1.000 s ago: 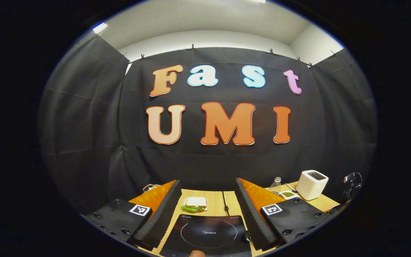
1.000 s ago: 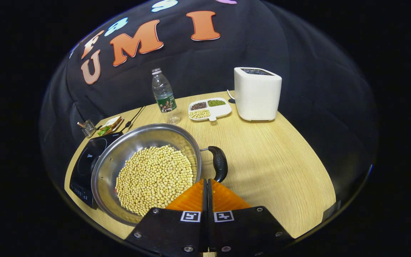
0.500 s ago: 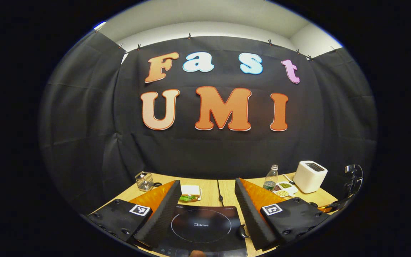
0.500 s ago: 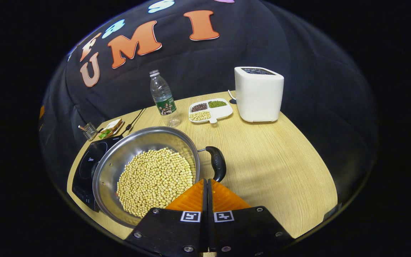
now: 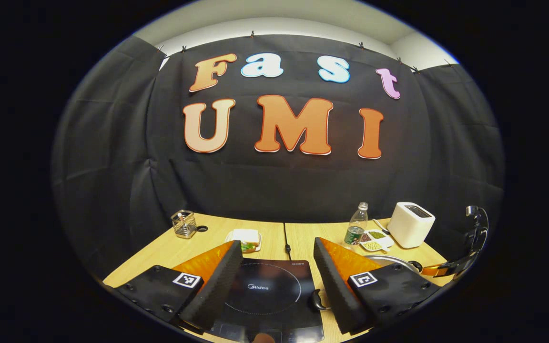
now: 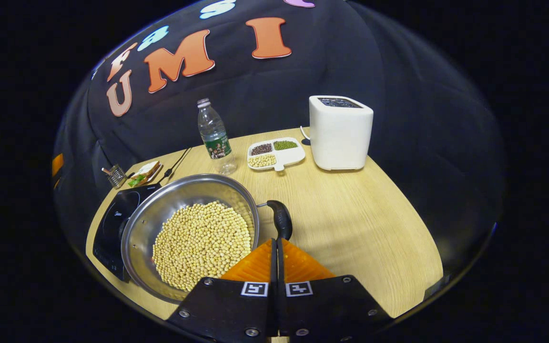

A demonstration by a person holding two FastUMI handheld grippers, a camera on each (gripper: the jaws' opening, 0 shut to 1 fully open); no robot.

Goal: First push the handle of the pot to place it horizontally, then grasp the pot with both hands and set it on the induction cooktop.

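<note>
Barely started: my right tool (image 6: 275, 243), fingers together, touches the steel pot's (image 6: 188, 233) black handle (image 6: 280, 220) at lower centre; left tool (image 5: 274, 267) apart above the black induction cooktop (image 5: 267, 290).

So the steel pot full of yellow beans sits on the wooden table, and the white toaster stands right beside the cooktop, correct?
Not quite. In the right gripper view the toaster stands far from the cooktop, next to the divided dish. The pot of beans is on the table.

A silver pot (image 6: 160, 214) heaped with pale yellow beans (image 6: 201, 243) has a black handle (image 6: 279, 220). Beside the pot, a black induction cooktop (image 6: 112, 220); beyond, a white toaster (image 6: 340, 133) on the light wood-grain tabletop (image 6: 365, 228).
</note>
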